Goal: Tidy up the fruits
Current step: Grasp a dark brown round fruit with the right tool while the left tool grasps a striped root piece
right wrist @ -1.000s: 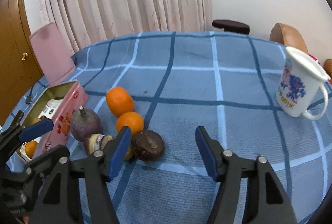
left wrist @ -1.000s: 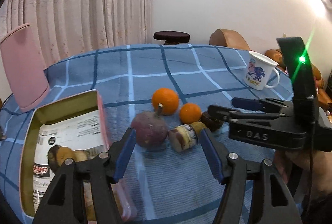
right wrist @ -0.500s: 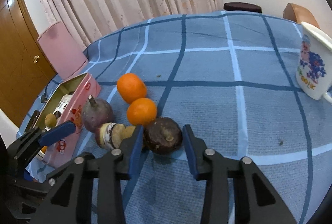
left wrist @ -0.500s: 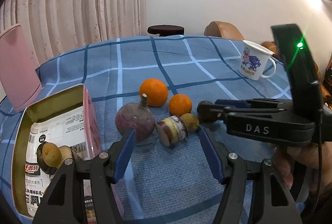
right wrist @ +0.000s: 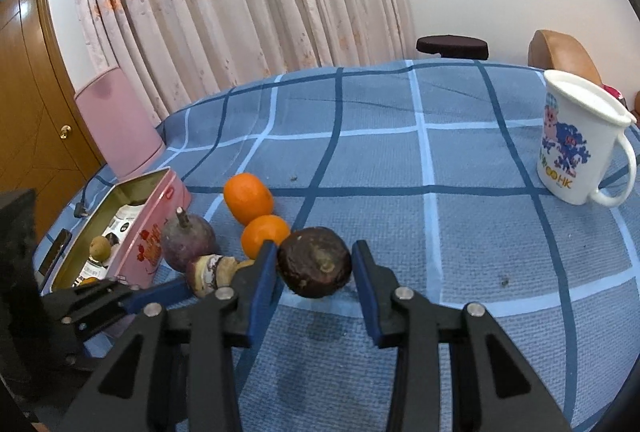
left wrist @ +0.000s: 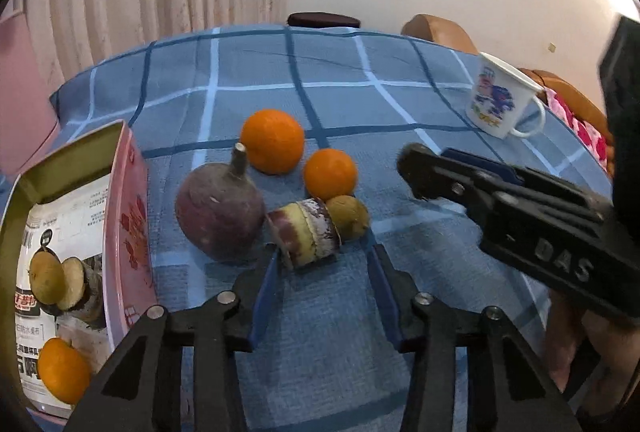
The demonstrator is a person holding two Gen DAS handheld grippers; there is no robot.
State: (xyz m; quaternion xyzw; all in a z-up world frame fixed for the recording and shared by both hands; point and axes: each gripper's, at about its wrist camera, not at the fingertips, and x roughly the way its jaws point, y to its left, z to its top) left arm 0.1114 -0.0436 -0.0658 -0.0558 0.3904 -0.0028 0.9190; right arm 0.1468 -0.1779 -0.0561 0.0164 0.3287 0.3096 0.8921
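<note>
My right gripper point(right wrist: 315, 268) is shut on a dark brown round fruit point(right wrist: 314, 262) and holds it a little above the blue checked tablecloth. My left gripper point(left wrist: 322, 264) is open around a cut purple-and-yellow piece point(left wrist: 306, 236), with a small tan fruit point(left wrist: 347, 216) behind it. A big purple fruit with a stem point(left wrist: 220, 212) lies to its left. Two oranges point(left wrist: 272, 141) point(left wrist: 329, 172) lie behind. The pink tin point(left wrist: 128, 216) at the left holds an orange point(left wrist: 64, 368) and brown pieces point(left wrist: 60, 280).
A white printed mug point(right wrist: 576, 148) stands at the right on the tablecloth point(right wrist: 440, 160). A pink chair back point(right wrist: 116, 120) and curtains are behind the table. The right gripper's body point(left wrist: 520, 216) crosses the left wrist view at the right.
The right gripper closed on the dark brown fruit and lifted it off the cloth. The left gripper moved forward, its fingers now around the cut purple-and-yellow piece.
</note>
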